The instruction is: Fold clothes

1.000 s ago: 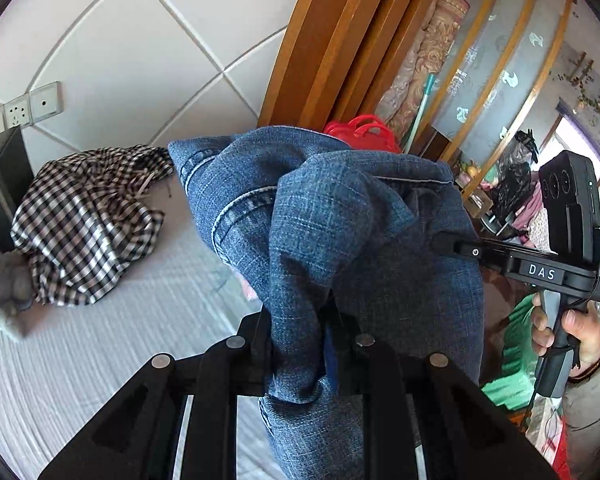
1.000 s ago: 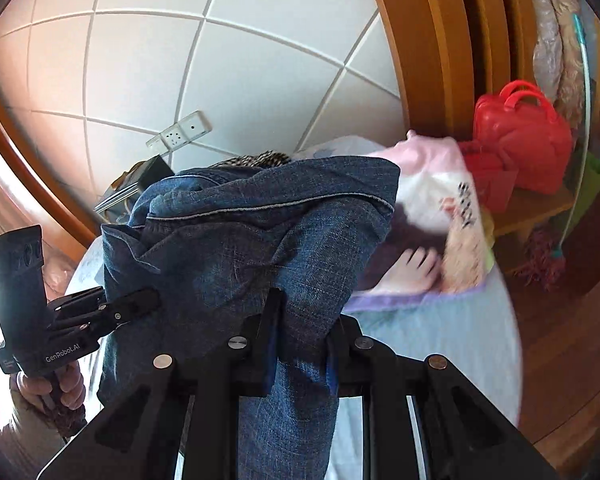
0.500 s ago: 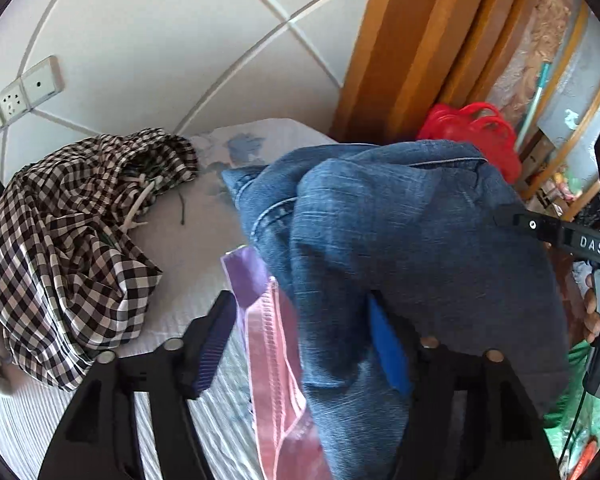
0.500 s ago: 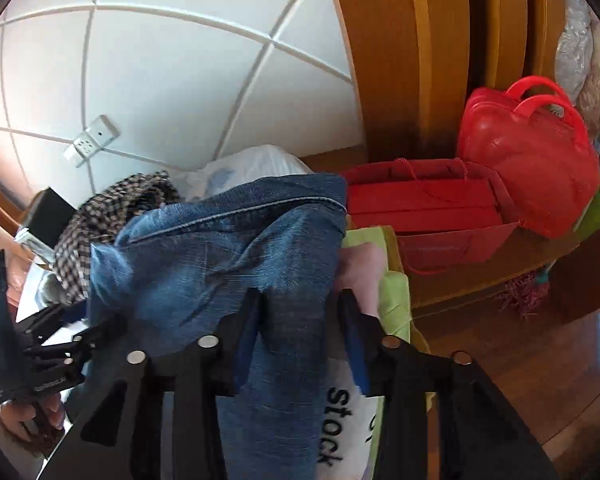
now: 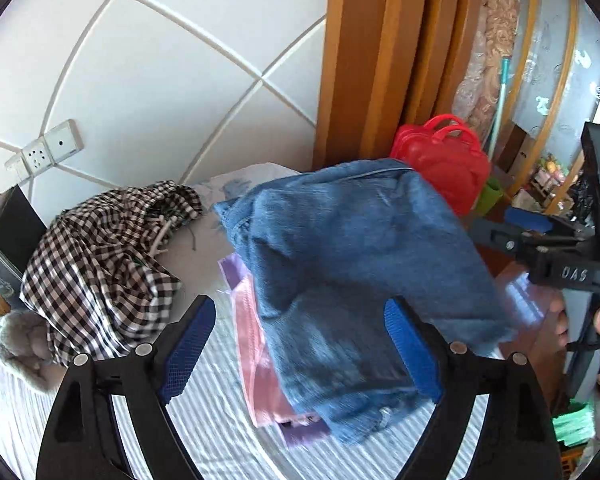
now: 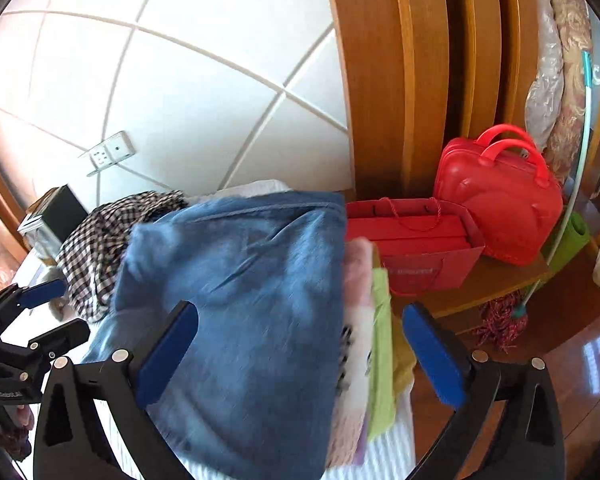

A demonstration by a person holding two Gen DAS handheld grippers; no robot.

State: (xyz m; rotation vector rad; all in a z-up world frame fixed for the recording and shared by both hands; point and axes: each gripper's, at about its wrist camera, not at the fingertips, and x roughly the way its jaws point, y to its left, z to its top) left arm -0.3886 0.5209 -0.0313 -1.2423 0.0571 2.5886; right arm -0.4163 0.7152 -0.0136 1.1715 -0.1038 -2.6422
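Observation:
Folded blue jeans (image 5: 348,276) lie on top of a stack of folded clothes, pink and purple (image 5: 256,344), on the striped bed. In the right wrist view the jeans (image 6: 236,320) cover pink and lime-green garments (image 6: 380,344). My left gripper (image 5: 300,340) is open, its blue pads either side of the jeans' near edge, holding nothing. My right gripper (image 6: 300,352) is open too, straddling the stack edge. Each gripper shows in the other's view: the right gripper (image 5: 548,248) at the right, the left gripper (image 6: 32,320) at the left.
A crumpled black-and-white checked shirt (image 5: 100,264) lies on the bed at the left, with a grey plush (image 5: 16,348) beside it. A red handbag (image 6: 500,200) and a red paper bag (image 6: 412,248) stand on a wooden ledge beyond the bed. A wooden frame (image 6: 400,80) and white tiled wall stand behind.
Both grippers carried the jeans over to the stack, then opened and let go. The jeans now rest on the pile and the grippers have drawn back a little.

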